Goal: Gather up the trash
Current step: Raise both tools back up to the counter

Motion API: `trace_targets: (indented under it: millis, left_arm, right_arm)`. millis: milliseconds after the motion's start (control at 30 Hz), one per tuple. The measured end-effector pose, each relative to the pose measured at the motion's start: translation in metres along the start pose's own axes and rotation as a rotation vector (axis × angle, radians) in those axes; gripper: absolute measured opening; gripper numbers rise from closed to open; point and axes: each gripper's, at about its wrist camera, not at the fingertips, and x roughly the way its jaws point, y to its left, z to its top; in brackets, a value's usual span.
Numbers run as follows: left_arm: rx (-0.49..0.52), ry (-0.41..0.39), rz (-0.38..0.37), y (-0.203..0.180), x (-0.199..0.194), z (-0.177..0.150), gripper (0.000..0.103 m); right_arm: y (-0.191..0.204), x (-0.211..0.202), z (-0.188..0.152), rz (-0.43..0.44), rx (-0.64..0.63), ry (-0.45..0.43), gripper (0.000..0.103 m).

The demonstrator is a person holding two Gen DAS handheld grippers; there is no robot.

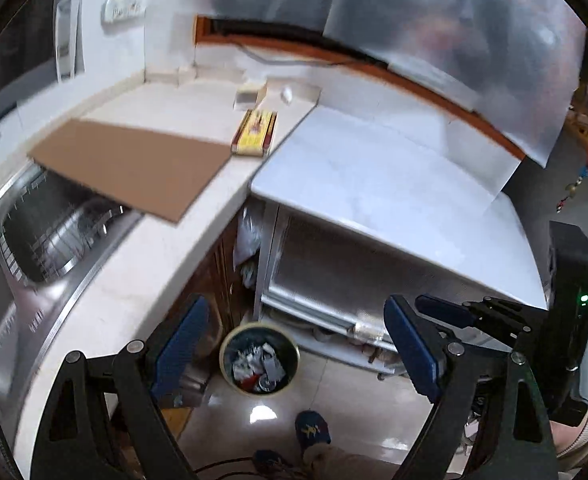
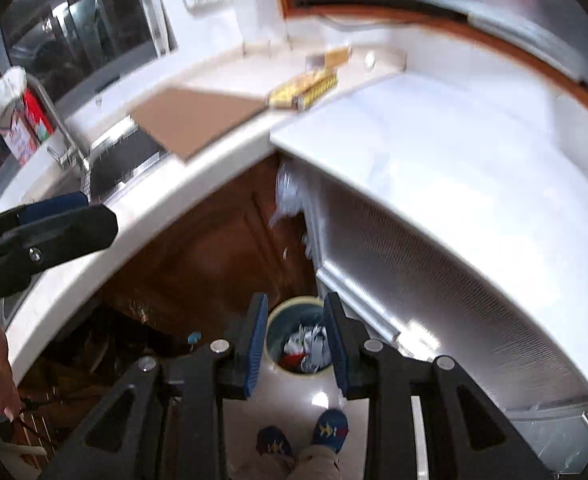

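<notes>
Showing two hand-held grippers poised above a floor-standing trash bin point(image 1: 259, 358), both empty. Left of the bin, up on the counter point(image 1: 134, 280), a flat cardboard sheet point(image 1: 130, 164) overhangs the sink point(image 1: 54, 236); its long axis runs along the counter from the sink toward the yellow box point(image 1: 255, 133), which lies just beyond the sheet's far end with its long axis pointing toward the back wall. The left gripper point(image 1: 294, 344) stands wide open with nothing between its blue pads point(image 1: 182, 344); the bin shows through the gap. The bin sits upright on the tiled floor, mouth up, already holding crumpled wrappers, at the inner corner where the counter meets the white table point(image 1: 374, 184). The right gripper point(image 2: 296, 344) is parted only narrowly, just above the bin, and grips nothing.

Judged step: a drop into the bin appears complete, or a fresh pickup is not yet begun. The next move likely calls for lifting toward the counter to fetch remaining litter, possibly the yellow box or the cardboard. Right of the bin, the table top appears bare.
</notes>
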Motion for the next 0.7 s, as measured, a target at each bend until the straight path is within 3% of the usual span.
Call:
trace_targets:
  millis: [200,433,600,700]
  left_arm:
    - [0.048,-0.073,-0.009,-0.011,-0.030,0.027,0.088]
    - [0.058,-0.096,-0.001,-0.011,-0.041,0.052,0.088]
    - [0.039,-0.119,0.033,-0.005,-0.032,0.074,0.088]
    - [0.039,-0.092,0.039,-0.001,-0.012,0.094,0.088]
  right_arm:
    - [0.009,-0.036,0.021,-0.016,-0.004,-0.114,0.029]
    - [0.013,-0.052,0.045,-0.022,-0.016,-0.187,0.029]
    - [0.004,-0.046,0.069,-0.017,-0.006,-0.204,0.030]
    - [-0.005,-0.035,0.086,-0.003,-0.004,-0.208,0.030]
